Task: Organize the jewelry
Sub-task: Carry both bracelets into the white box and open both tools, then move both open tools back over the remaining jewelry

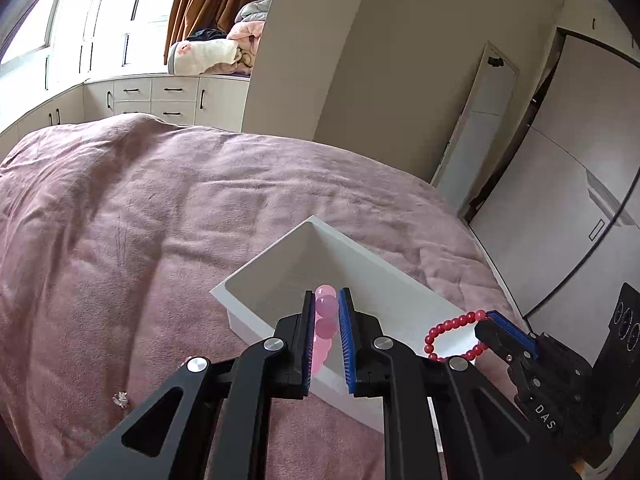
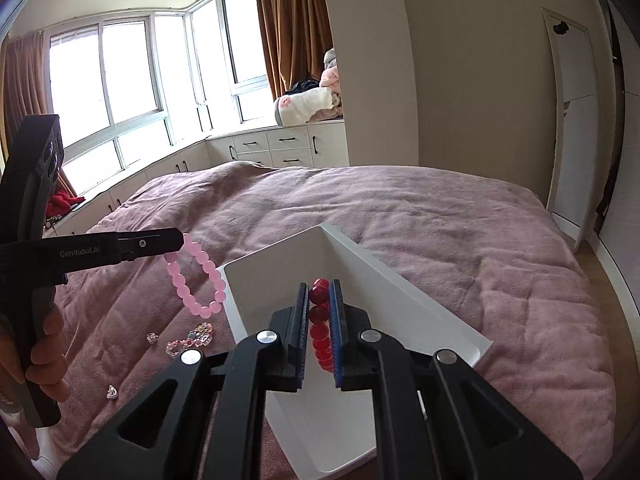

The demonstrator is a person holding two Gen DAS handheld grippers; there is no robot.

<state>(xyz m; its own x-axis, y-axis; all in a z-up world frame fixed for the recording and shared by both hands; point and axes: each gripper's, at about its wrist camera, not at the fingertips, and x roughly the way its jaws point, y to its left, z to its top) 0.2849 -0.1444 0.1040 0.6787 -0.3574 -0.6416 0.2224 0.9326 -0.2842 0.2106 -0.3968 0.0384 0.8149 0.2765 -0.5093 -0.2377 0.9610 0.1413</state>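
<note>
The left claw [image 1: 326,308] is clamped on a pink bead bracelet [image 1: 325,320]; in the left wrist view the beads run in a line between the two blue pads, with the top bead showing past the fingertips. From the right wrist view the same bracelet [image 2: 197,276] hangs as an open loop from the left claw's tip [image 2: 176,240], above the bed and just beside the near-left corner of the white tray [image 2: 276,276].

The right claw [image 2: 319,292] is clamped on a red bead bracelet [image 2: 320,324], its beads stacked between the pads. In the left wrist view this bracelet [image 1: 448,338] hangs as a loop at the 3 o'clock side of the left claw, above the tray's [image 1: 256,300] right end, held by the right claw [image 1: 490,330].

The white tray lies on a mauve bedspread [image 1: 140,220], its long axis running toward 1 o'clock.

On the bedspread at about 9 o'clock from the right claw lie a multicoloured charm bracelet [image 2: 190,338], a small clear stud [image 2: 151,337] just to its left, and a silver heart-shaped piece [image 2: 112,392] nearer the camera. The left wrist view shows one small shiny piece [image 1: 121,399] at 8 o'clock from the left claw.
</note>
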